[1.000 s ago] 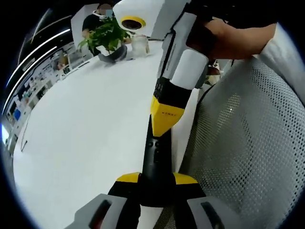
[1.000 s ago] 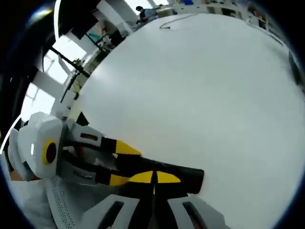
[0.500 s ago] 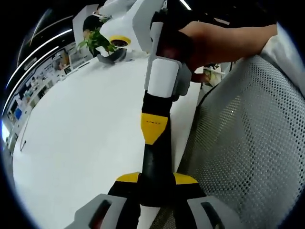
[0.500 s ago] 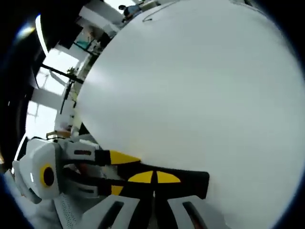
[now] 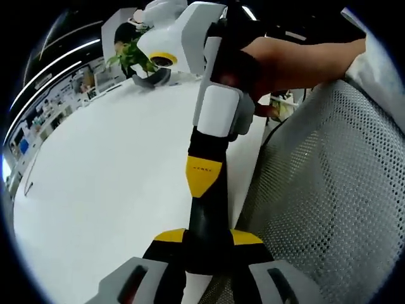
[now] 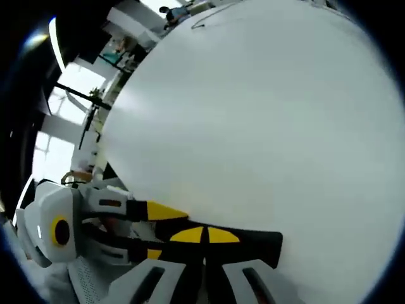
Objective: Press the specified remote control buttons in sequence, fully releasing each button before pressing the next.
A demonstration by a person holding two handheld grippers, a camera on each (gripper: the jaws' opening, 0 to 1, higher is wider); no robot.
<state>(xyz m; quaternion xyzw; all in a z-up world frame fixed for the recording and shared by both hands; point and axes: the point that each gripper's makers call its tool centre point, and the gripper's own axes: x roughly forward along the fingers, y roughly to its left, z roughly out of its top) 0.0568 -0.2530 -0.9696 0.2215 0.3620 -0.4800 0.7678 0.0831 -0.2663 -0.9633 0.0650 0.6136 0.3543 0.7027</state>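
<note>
Nearest in the left gripper view, the left hand-held gripper (image 5: 207, 244) has its yellow-tipped jaws clamped on the near end of a black remote control (image 5: 206, 221), which runs from 6 o'clock up toward the middle. On the remote's far part sits the right hand-held gripper (image 5: 204, 178), coming down from 12 o'clock with its yellow tips drawn together on the remote's face; a person's hand (image 5: 278, 60) grips its white body near 1 o'clock. The remote hangs just over the right edge of the white bench (image 5: 107, 183), and beyond that edge, from 2 to 5 o'clock, a grey mesh chair back (image 5: 329, 190) stands close. The bench spreads wide and bare toward 9 and 10 o'clock. At its far end, near 11 o'clock, a potted plant (image 5: 136, 54) stands.

In the right gripper view, the right hand-held gripper (image 6: 204, 235) has its yellow tips together at 6 o'clock, resting on the remote control (image 6: 253, 244), which lies crosswise, its free end pointing toward 4 o'clock. The left hand-held gripper (image 6: 149, 231) comes in from 8 o'clock, one yellow jaw on either side of the remote. Past them the bench (image 6: 266, 114) opens out broad and unoccupied up to its far edge near 12 o'clock, where a thin cable (image 6: 215, 16) lies.
</note>
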